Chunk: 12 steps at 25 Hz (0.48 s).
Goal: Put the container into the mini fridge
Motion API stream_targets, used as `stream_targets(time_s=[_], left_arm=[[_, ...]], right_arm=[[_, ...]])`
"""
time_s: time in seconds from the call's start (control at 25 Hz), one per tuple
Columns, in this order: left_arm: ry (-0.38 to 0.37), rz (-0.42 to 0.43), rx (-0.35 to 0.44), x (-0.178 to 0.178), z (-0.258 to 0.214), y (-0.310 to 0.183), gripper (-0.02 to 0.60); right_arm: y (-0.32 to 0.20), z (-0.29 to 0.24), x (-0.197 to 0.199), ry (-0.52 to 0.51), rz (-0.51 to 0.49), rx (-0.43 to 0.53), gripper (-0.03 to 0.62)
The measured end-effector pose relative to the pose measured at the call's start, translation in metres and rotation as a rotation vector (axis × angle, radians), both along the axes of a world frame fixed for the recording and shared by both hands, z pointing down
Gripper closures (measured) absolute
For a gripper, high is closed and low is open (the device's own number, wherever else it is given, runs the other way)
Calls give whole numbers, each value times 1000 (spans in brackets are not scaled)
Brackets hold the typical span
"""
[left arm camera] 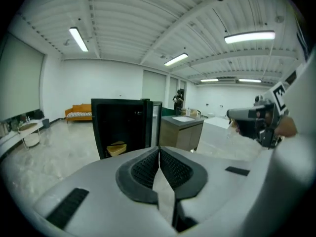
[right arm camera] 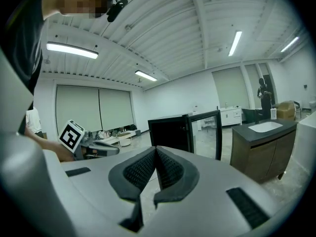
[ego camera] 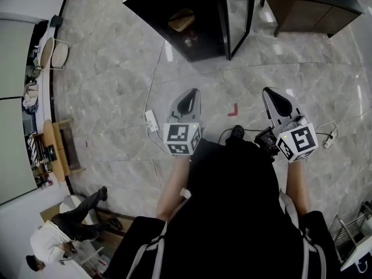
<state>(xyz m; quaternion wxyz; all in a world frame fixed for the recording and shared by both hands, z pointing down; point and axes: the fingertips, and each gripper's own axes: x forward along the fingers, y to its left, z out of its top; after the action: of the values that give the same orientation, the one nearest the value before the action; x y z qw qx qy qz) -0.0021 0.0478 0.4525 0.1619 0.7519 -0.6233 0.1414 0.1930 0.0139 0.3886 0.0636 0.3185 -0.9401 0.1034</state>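
My left tool (ego camera: 188,97) and right tool (ego camera: 280,99) are both closed and empty, held above the floor (ego camera: 104,97). The mini fridge (left arm camera: 123,127) stands straight ahead, well apart, its door (ego camera: 238,16) open. The tan container (ego camera: 181,20) already sits low inside. I judge the left tool nearer the opening.

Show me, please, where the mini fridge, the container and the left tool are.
mini fridge (left arm camera: 123,125), left gripper view, dark open interior.
container (ego camera: 181,20), head view, its top, inside fridge.
left tool (left arm camera: 159,154), left gripper view, where shut jaws meet.
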Motion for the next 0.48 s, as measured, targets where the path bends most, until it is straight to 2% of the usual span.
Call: stream_targets(time_s=[0.08,0.32,0.48], left_arm=[[43,-23,48,-9,-23,13,541],[69,21,166,-29,-89,38,541],[101,43,213,-38,-113,48,541]], right_arm=[[1,-3,-2,-4,0,11,576],[-7,-25,-11,-1,31,51,576],[-6,-38,-22,-20,37,75,576]])
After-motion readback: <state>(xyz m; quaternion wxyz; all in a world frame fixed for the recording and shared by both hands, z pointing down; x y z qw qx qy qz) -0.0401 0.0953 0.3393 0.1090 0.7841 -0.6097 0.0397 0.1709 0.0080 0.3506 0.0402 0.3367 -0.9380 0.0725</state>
